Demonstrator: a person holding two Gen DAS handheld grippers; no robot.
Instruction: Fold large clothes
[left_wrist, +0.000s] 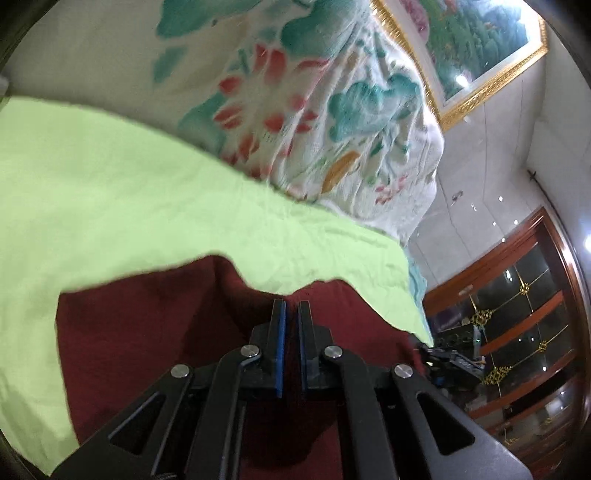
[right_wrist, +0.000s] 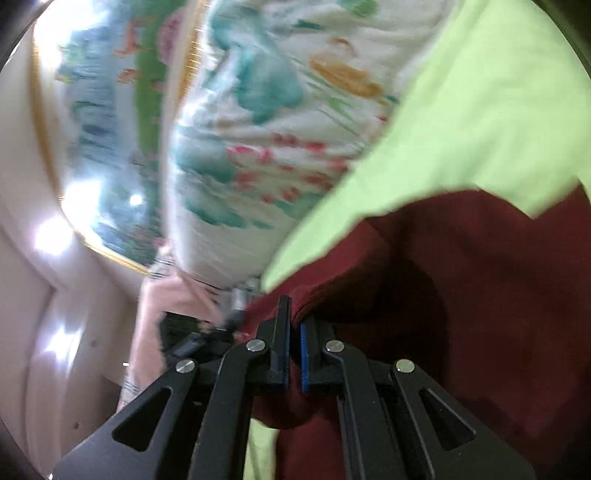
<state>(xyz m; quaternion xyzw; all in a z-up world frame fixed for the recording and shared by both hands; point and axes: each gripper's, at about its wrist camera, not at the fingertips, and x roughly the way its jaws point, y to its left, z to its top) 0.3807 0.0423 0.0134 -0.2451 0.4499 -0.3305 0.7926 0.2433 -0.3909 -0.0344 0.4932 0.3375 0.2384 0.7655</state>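
Note:
A dark red garment (left_wrist: 147, 332) lies on a light green sheet (left_wrist: 110, 192). My left gripper (left_wrist: 291, 310) is shut on the garment's edge, the red cloth pinched between its blue pads. In the right wrist view the same garment (right_wrist: 461, 295) bunches up, and my right gripper (right_wrist: 295, 314) is shut on a folded edge of it. The green sheet (right_wrist: 480, 110) shows beyond it. The other gripper (left_wrist: 450, 362) shows at the garment's right edge in the left wrist view.
A floral white quilt (left_wrist: 314, 110) is heaped behind the sheet, also in the right wrist view (right_wrist: 258, 147). A gold-framed painting (left_wrist: 480, 55) hangs on the wall. A wooden glass cabinet (left_wrist: 517, 314) stands at the right. Pink cloth (right_wrist: 166, 302) hangs at the bed's edge.

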